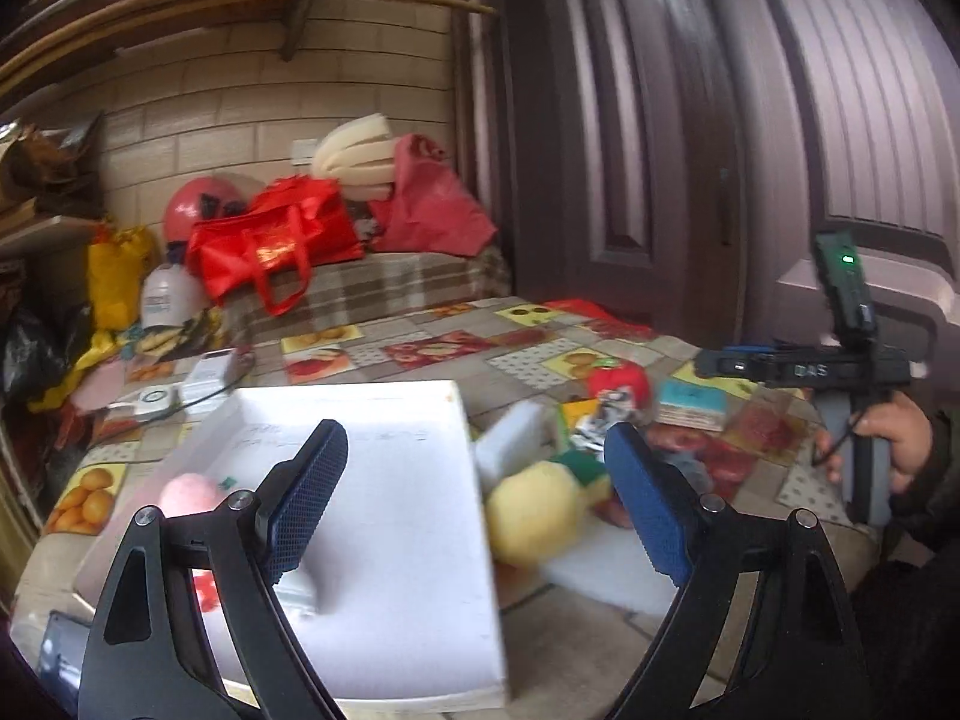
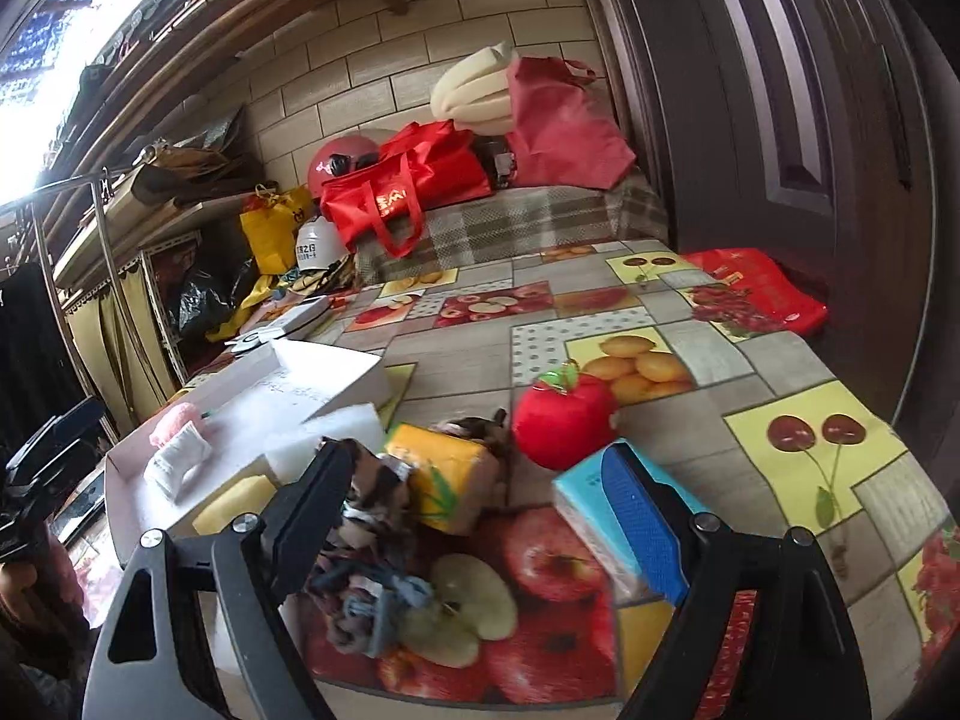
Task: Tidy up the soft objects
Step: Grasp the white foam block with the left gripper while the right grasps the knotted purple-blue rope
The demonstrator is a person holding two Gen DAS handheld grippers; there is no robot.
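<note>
Barely begun, by the look of it: inside the shallow white cardboard box (image 2: 252, 420) only a pink fluffy ball (image 2: 173, 423) and a small white padded pillow (image 2: 179, 463). Still out on the fruit-patterned counter (image 2: 780, 372), all just right of that box: a red plush apple (image 2: 564, 420), a yellow-orange sponge block (image 2: 444, 474), a teal tissue pack (image 2: 591, 495), a striped cloth bundle (image 2: 372, 546), a yellow plush toy (image 1: 531, 510). Left tool (image 1: 474, 498) spread wide above the box's right edge, gripping nothing. Right tool (image 2: 480, 510) likewise wide, empty, straddling cloth bundle and tissue pack.
</note>
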